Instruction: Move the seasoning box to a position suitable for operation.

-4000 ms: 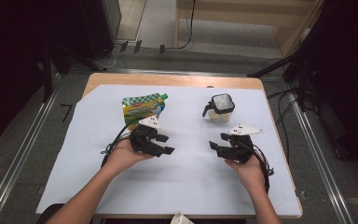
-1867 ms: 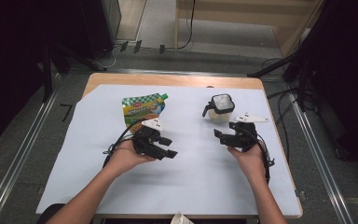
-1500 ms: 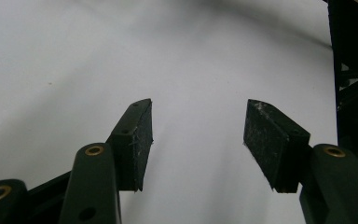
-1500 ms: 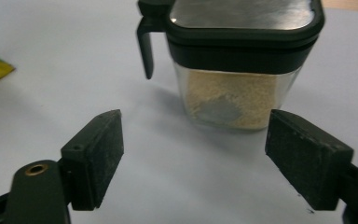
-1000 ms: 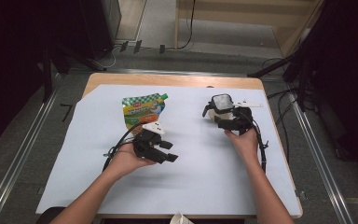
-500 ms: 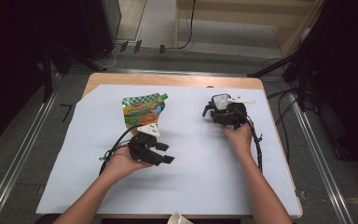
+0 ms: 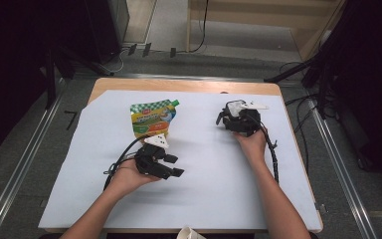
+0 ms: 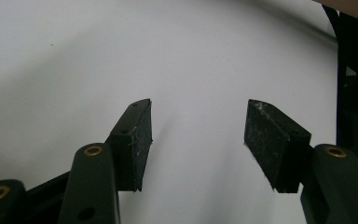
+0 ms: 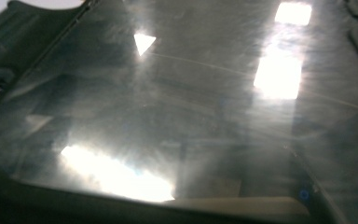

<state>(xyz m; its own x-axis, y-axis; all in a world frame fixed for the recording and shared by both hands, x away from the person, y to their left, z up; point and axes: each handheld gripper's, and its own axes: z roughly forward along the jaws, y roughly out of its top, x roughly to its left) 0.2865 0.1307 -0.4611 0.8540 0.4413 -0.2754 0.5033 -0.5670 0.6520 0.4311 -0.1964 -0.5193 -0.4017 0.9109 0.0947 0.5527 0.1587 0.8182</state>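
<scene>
High view: our right gripper [image 7: 236,119] sits at upper right of frame, on small container with clear glossy lid [image 7: 235,107]; we cannot tell whether its tongs are apart or together. Right gripper view: lid surface [image 9: 177,116] right against lens, glare patches. Left gripper [image 7: 171,167] low centre, tongs apart, nothing between, over white paper sheet [image 7: 204,169]. Green-yellow spouted pouch [image 7: 153,116] lies untouched, upper centre. We judge container reached, grasp unconfirmed; lift and all else remain.

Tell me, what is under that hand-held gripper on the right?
The right hand-held gripper sits over a small container with a clear lid and black clips. The lid reflects ceiling lights, so its contents stay hidden. White paper covers the table.
</scene>
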